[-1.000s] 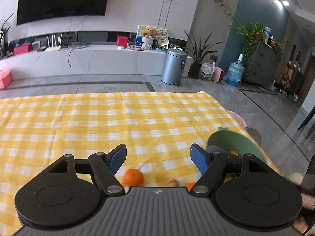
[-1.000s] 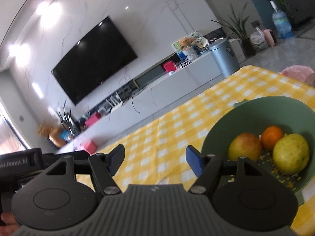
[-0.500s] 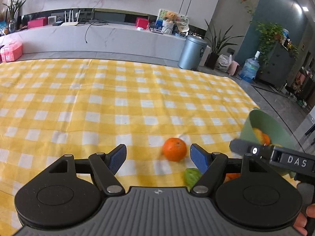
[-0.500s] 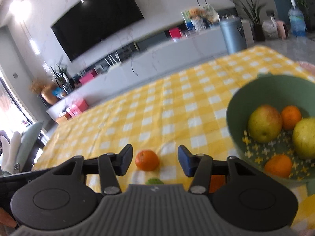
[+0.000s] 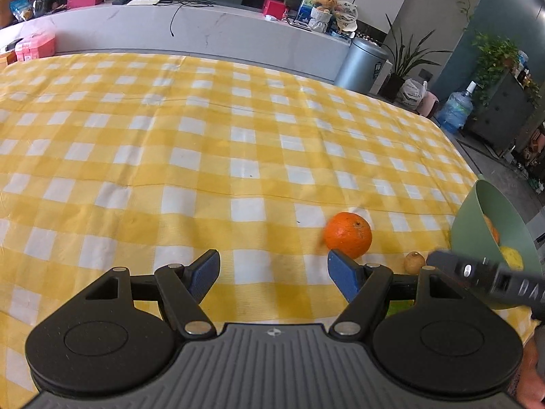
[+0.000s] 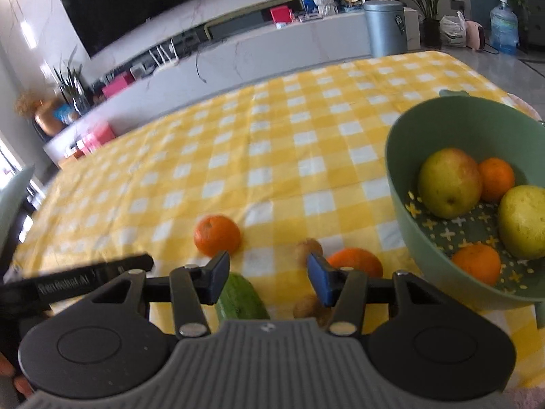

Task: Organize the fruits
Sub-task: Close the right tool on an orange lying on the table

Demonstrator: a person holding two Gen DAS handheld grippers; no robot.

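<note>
My left gripper (image 5: 272, 274) hangs open and empty over the yellow checked cloth. A loose orange (image 5: 347, 235) lies just beyond its right fingertip. My right gripper (image 6: 269, 274) is open too, its jaws partly narrowed with nothing between them. Under and around it lie that orange (image 6: 217, 235), a green cucumber-like piece (image 6: 240, 298), two small brown fruits (image 6: 308, 248) and a second orange (image 6: 354, 262) behind the right finger. The green bowl (image 6: 391, 156) at the right holds two yellow-green fruits and three oranges.
The checked cloth (image 5: 204, 136) stretches far to the left and back. The bowl (image 5: 466, 225) stands near the table's right edge. The right gripper's black body (image 5: 494, 279) crosses in front of the bowl. Beyond the table are a low white cabinet and a grey bin.
Both grippers have dropped and tipped toward the table, so the loose fruits came into view. The right jaws have narrowed. The orange now lies off the left gripper's right fingertip.
</note>
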